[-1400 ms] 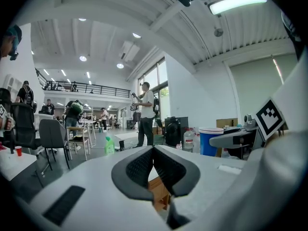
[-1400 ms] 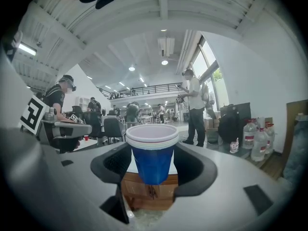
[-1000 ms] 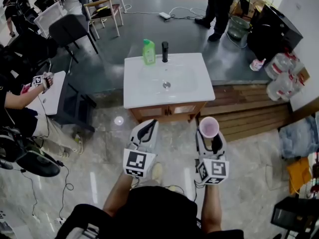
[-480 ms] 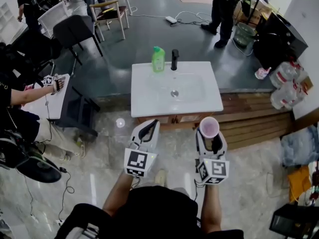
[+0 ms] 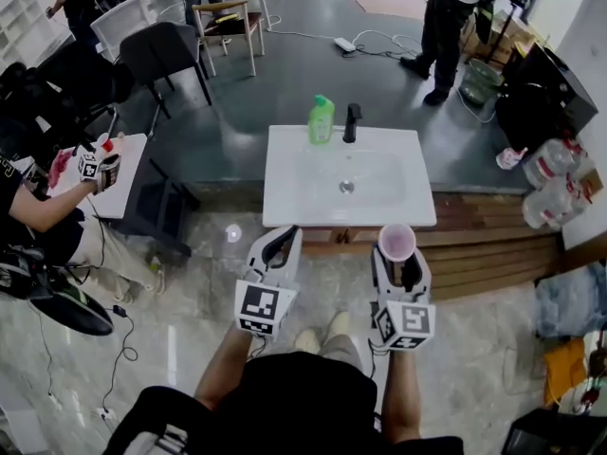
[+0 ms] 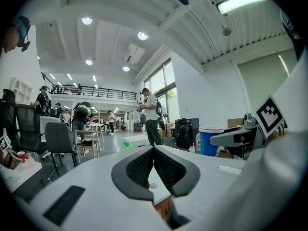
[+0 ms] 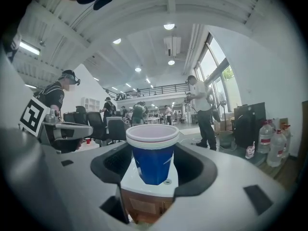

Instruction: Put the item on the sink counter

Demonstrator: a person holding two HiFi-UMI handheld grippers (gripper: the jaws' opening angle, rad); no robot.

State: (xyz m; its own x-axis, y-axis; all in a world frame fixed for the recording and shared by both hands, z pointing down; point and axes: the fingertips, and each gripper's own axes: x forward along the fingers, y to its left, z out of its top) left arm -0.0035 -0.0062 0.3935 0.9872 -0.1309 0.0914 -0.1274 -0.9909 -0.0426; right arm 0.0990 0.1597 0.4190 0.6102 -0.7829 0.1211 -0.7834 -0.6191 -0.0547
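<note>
Holding a blue plastic cup w/ a white rim point(image 7: 153, 153) upright, the right gripper point(image 5: 398, 265) is clamping it btwn its 2 jaws, up in the air in front of the white sink counter point(image 5: 287, 186), not on it. The left gripper point(image 5: 276, 247) is carrying nothing, jaws pressed together. The grasp is looking done; approach and set-down are remaining, so approx halfway by my read. A green soap bottle point(image 5: 321, 119) and black faucet point(image 5: 352, 121) are standing at the counter's back edge.
</note>
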